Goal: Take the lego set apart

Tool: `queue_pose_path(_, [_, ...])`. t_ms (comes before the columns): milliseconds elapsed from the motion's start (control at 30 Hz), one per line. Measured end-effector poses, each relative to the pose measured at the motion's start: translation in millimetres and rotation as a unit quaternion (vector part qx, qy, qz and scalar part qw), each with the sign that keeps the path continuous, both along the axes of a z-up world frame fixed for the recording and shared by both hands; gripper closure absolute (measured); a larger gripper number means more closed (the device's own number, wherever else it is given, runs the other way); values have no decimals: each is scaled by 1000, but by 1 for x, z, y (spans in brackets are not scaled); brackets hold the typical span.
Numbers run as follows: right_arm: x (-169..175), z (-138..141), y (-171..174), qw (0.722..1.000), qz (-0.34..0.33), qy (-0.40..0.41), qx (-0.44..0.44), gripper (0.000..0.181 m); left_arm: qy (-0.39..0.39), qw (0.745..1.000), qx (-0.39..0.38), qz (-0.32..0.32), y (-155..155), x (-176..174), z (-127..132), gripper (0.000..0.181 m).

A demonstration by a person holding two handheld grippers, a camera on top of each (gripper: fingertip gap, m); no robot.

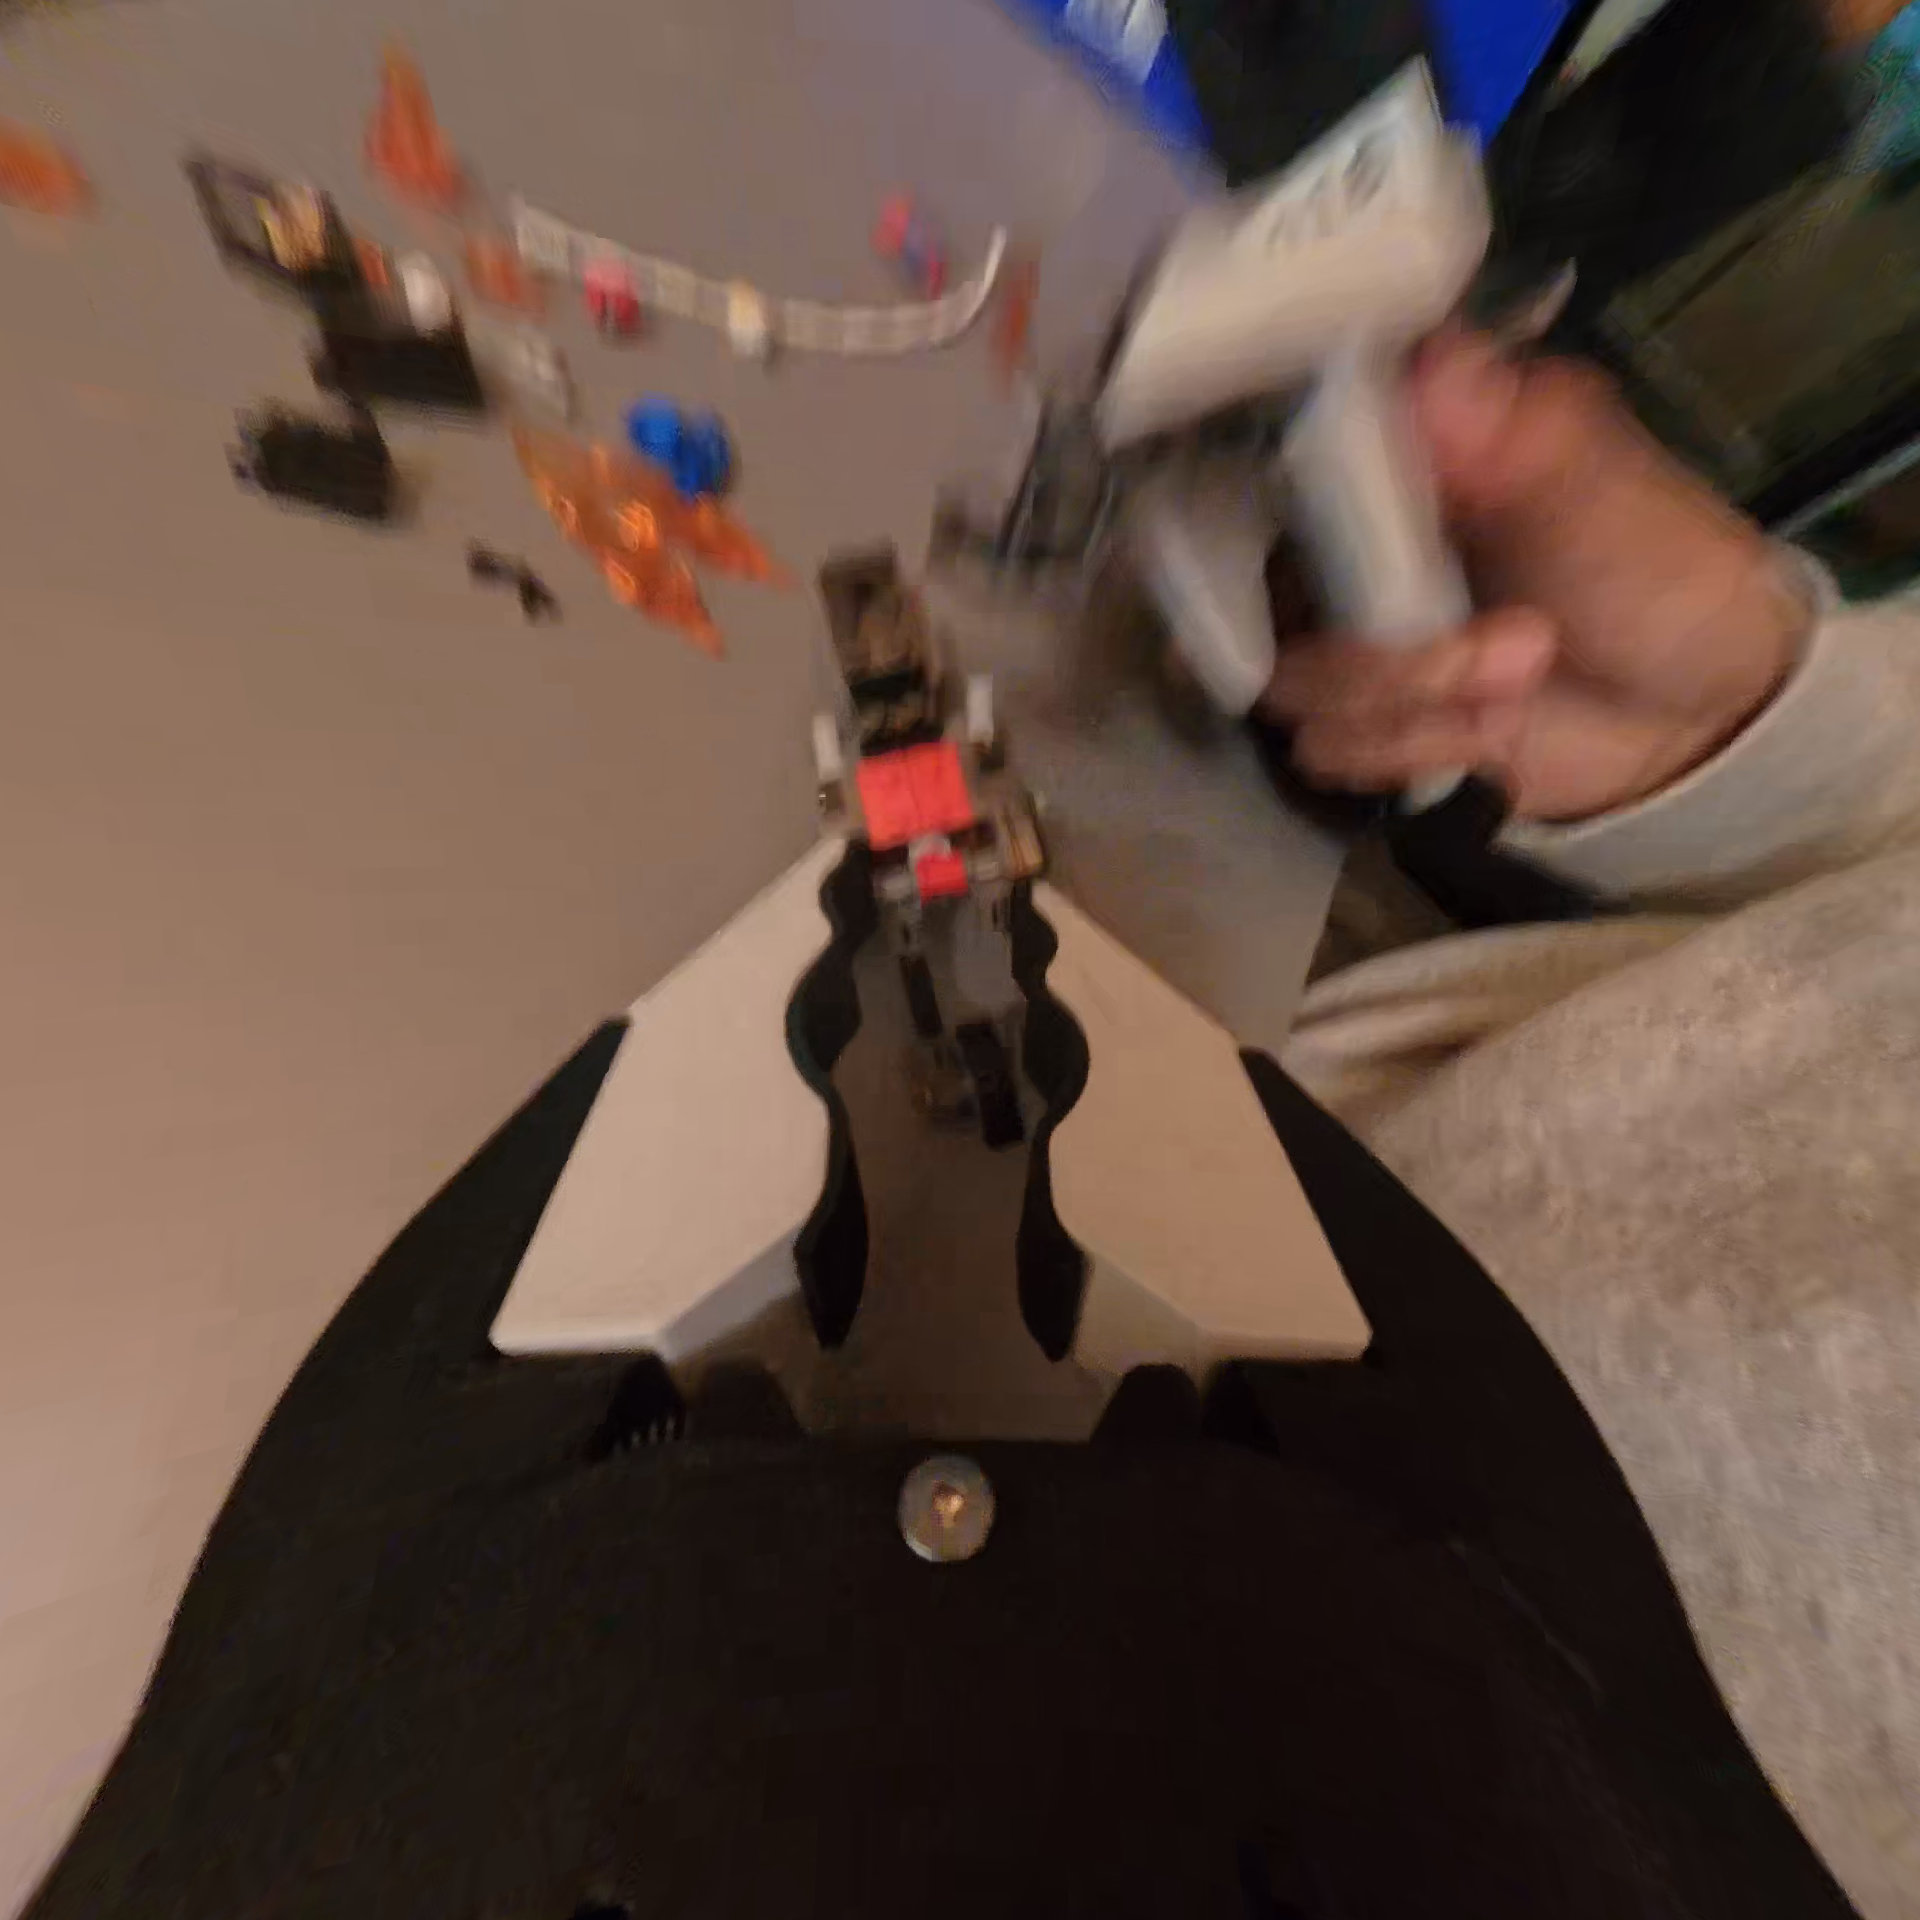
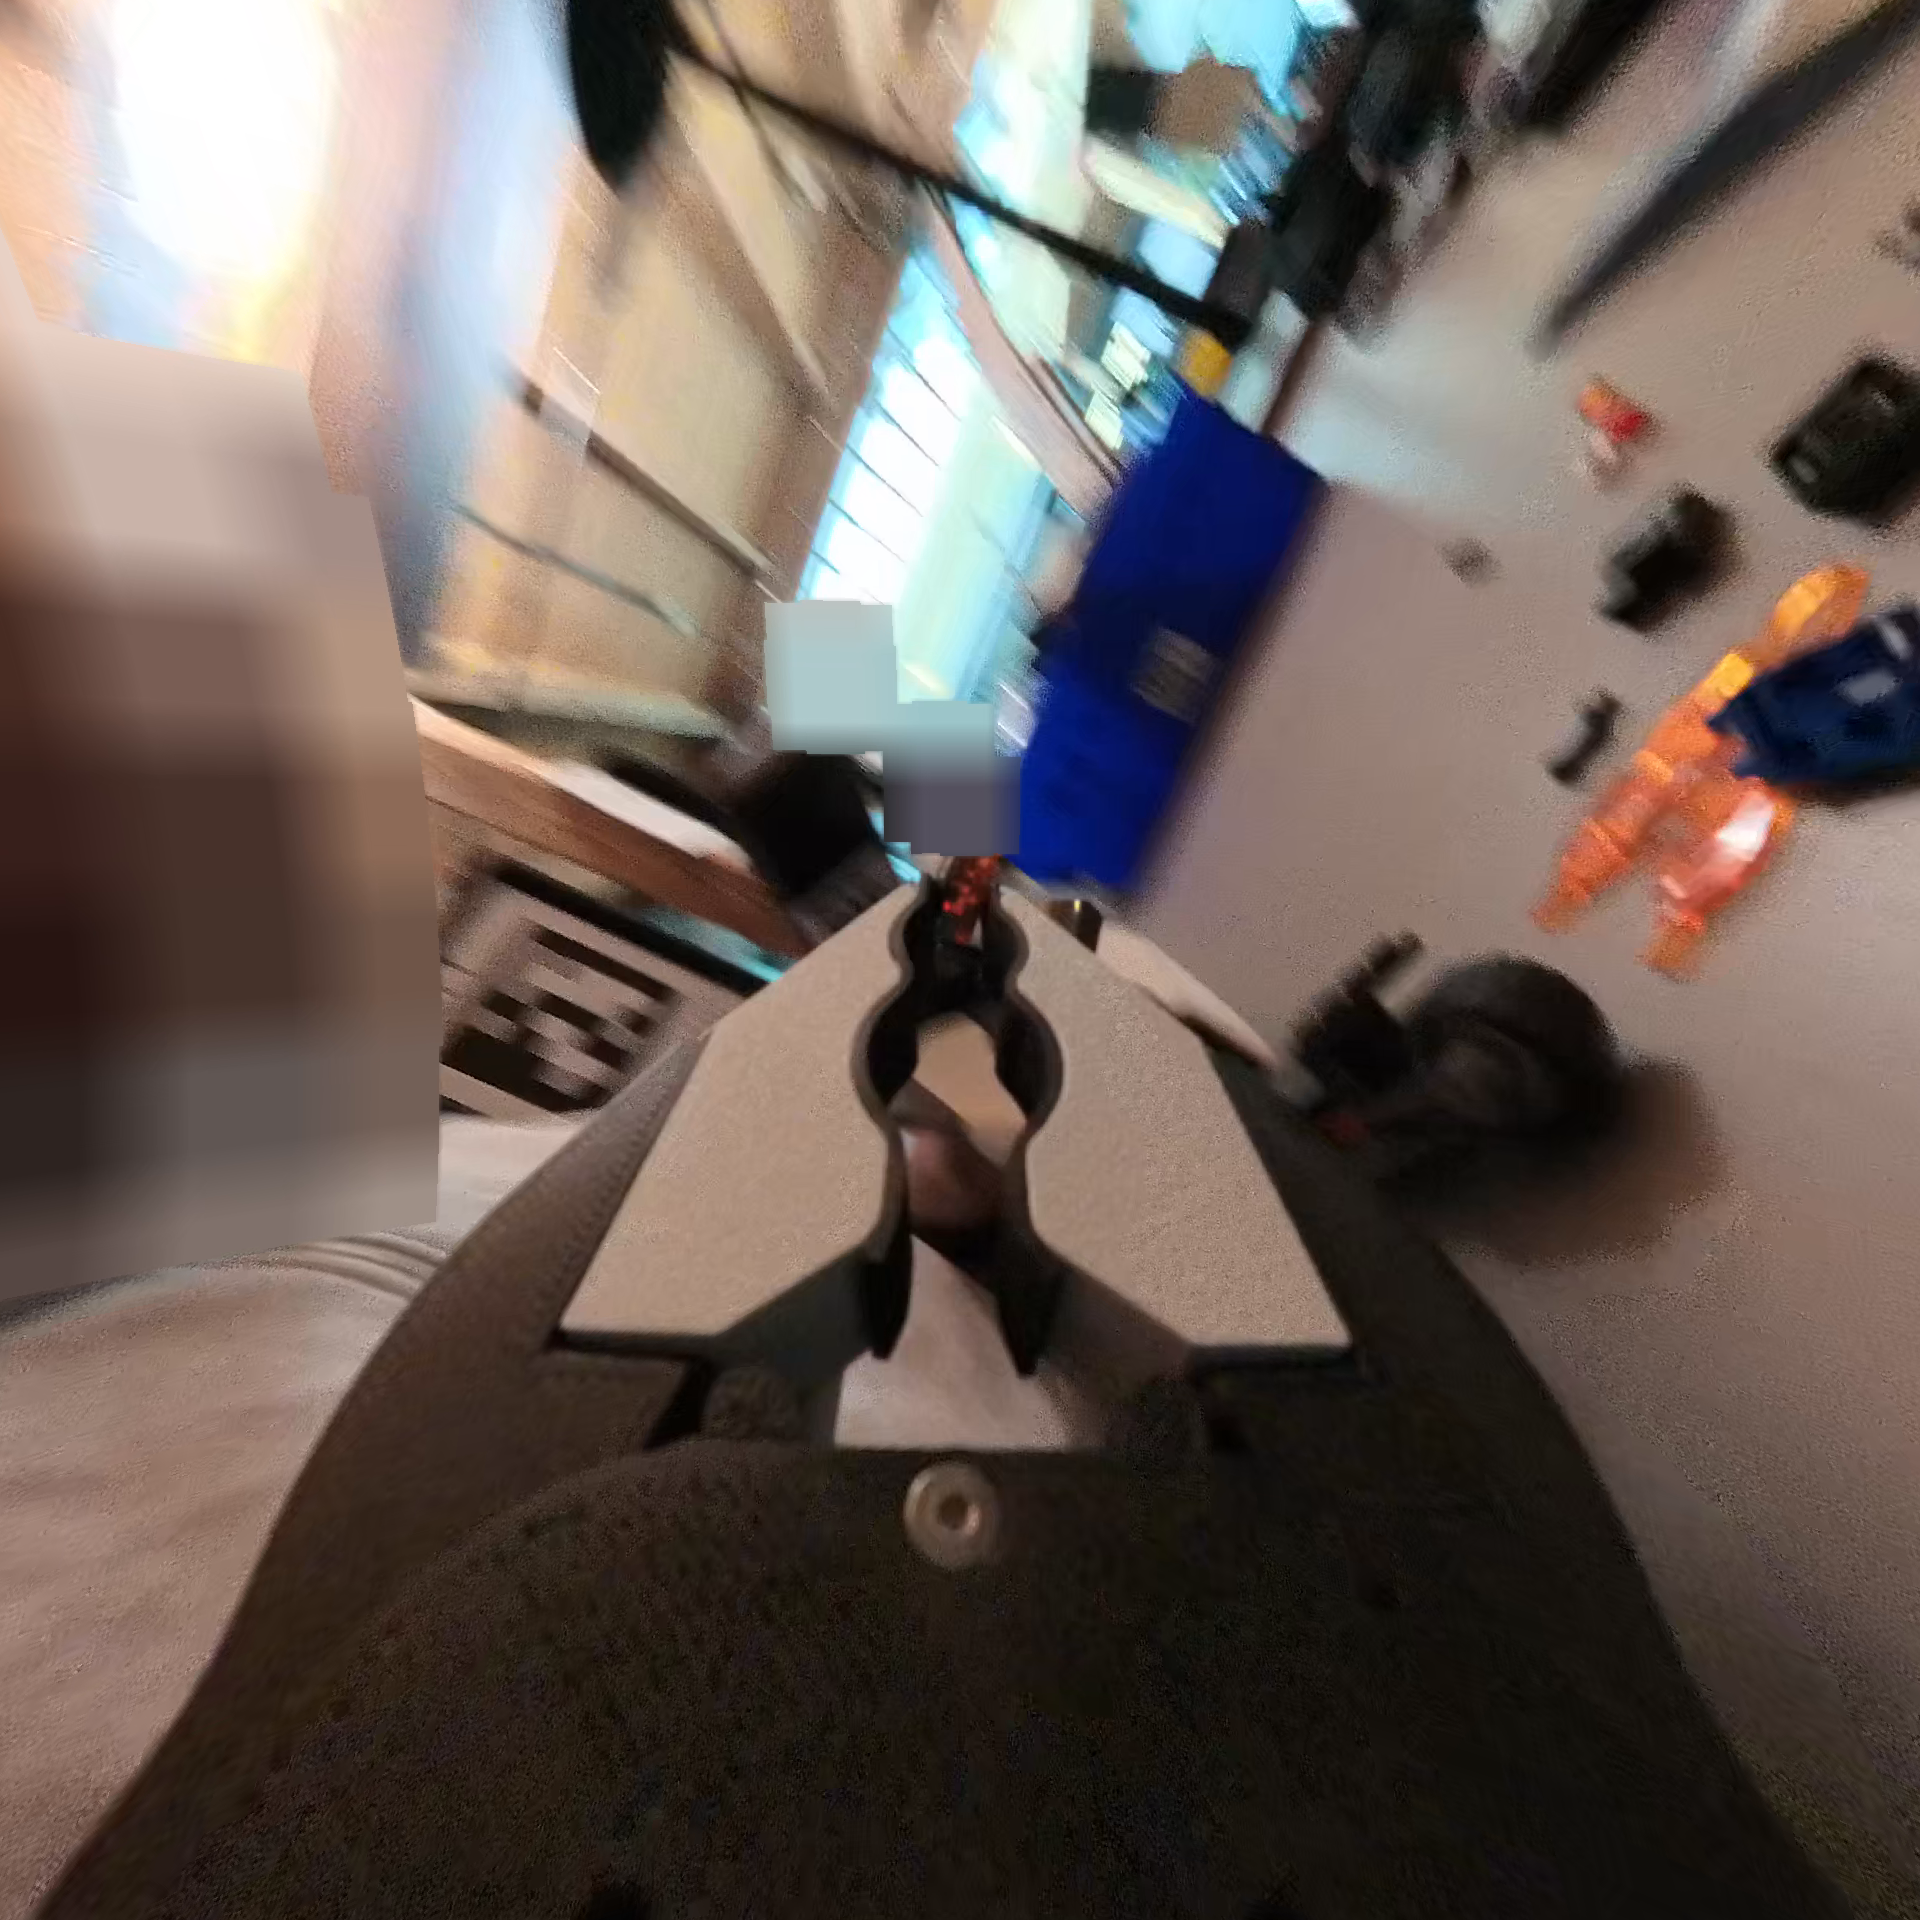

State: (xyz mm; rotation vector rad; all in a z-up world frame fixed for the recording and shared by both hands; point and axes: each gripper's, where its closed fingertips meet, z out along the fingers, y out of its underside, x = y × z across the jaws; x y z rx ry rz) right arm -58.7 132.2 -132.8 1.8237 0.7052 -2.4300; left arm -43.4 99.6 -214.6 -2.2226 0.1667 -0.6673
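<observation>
My left gripper [image 1: 935, 883] is shut on a small lego assembly [image 1: 914, 790] of grey, black and red bricks that sticks out past the fingertips above the grey table [image 1: 260, 831]. My right gripper [image 2: 961, 909] is shut on a small dark red and black piece [image 2: 964, 894] at its tips and is held up off the table. In the left wrist view a person's hand [image 1: 1558, 623] holds the right gripper's white handle at the upper right; it is blurred.
Loose pieces lie on the table: orange transparent parts [image 1: 623, 530] [image 2: 1683, 800], a blue part [image 1: 681, 442] [image 2: 1829, 707], black blocks [image 1: 312, 457] [image 2: 1662, 561] and a white curved rail [image 1: 748, 307]. A blue box [image 2: 1164, 644] stands at the table's far edge. A beige sleeve [image 1: 1558, 1143] lies at the right.
</observation>
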Motion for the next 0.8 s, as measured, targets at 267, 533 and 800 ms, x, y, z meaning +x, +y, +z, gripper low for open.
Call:
queue_pose_path(267, [1, -7, 19, 989, -38, -51, 135, 175, -8, 999, 41, 16, 0, -13, 13, 155])
queue_pose_path(533, [-2, 3, 2, 994, 1, 5, 111, 174, -16, 998, 56, 11, -1, -14, 20, 146])
queue_pose_path(800, [-4, 3, -23, 991, 76, 23, 111, 175, -46, 976, 215, 0, 0, -8, 76, 130])
